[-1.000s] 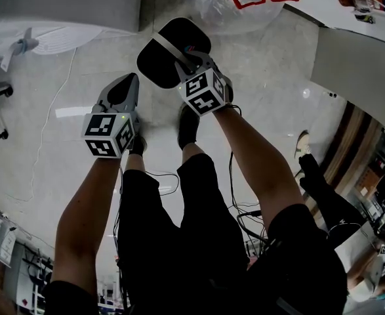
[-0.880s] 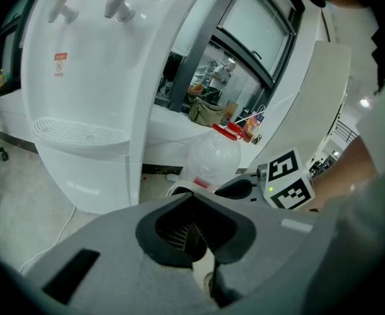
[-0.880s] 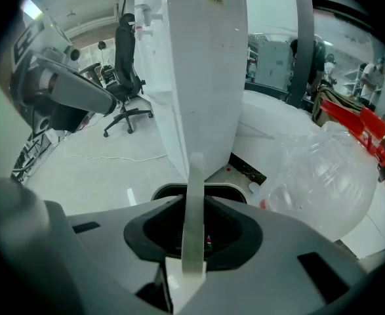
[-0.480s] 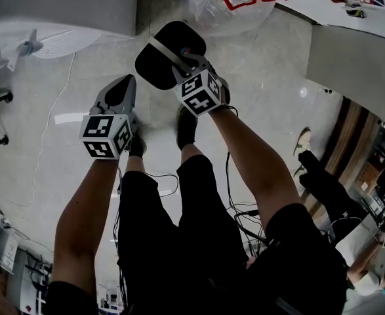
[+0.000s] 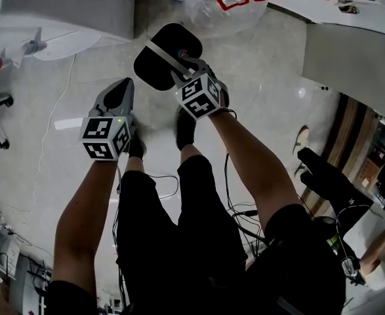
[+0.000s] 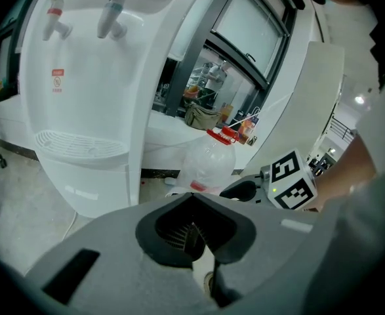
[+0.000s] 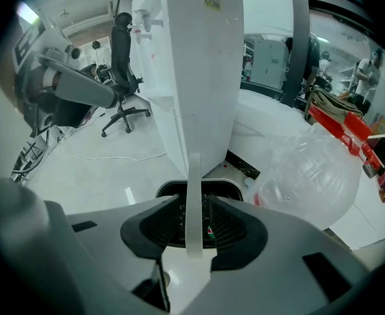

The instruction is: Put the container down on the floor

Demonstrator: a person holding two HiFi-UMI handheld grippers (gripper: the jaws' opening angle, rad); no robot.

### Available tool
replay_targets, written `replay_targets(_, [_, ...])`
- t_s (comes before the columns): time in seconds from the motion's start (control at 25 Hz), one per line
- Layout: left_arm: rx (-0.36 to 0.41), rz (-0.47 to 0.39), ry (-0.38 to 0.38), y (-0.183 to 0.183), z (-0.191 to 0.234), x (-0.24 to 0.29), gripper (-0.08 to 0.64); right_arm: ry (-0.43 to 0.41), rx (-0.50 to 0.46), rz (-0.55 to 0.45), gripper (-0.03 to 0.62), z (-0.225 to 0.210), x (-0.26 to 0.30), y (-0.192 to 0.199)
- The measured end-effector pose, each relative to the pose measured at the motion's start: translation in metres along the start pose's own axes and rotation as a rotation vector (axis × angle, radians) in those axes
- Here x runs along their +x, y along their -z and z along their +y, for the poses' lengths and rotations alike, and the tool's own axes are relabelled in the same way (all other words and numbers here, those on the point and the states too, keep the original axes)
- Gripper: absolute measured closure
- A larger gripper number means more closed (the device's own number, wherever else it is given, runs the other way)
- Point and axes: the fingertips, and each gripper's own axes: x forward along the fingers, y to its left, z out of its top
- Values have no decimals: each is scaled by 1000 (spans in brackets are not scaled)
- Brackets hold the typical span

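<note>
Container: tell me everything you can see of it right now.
The container is a black, rounded bin, plastic by its look, with a pale flat handle arching over its open top and a small coloured mark inside. It is upright, low over the pale floor ahead of the person's feet; whether it rests there is unclear. Its handle stands between the jaws of the right tool, which have just been opening; the pads look clear of it.

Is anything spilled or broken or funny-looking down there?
Nothing stands out. The black container looks whole, its white handle is in one piece, and no spill shows on the floor around it. The big clear bottle stands upright.
</note>
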Motion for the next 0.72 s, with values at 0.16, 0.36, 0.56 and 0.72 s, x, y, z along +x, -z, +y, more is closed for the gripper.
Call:
replay_targets(0.16, [9,-25,13,-14,-9,-11,554,33,38,-29,466,-9,-24,-12])
replay_targets(0.36, [37,-63,26,-43,-26,-40,554,73,144,-158,526,-7,-83,-52])
replay_targets(0.56, [50,-100,37,-83,-54,-66,554,97,287,-207,528,-6,-144,-83])
replay_targets(0.72, [89,-140,39,-116,-70,-87,554,56,271,-234,540,0,-170,-108])
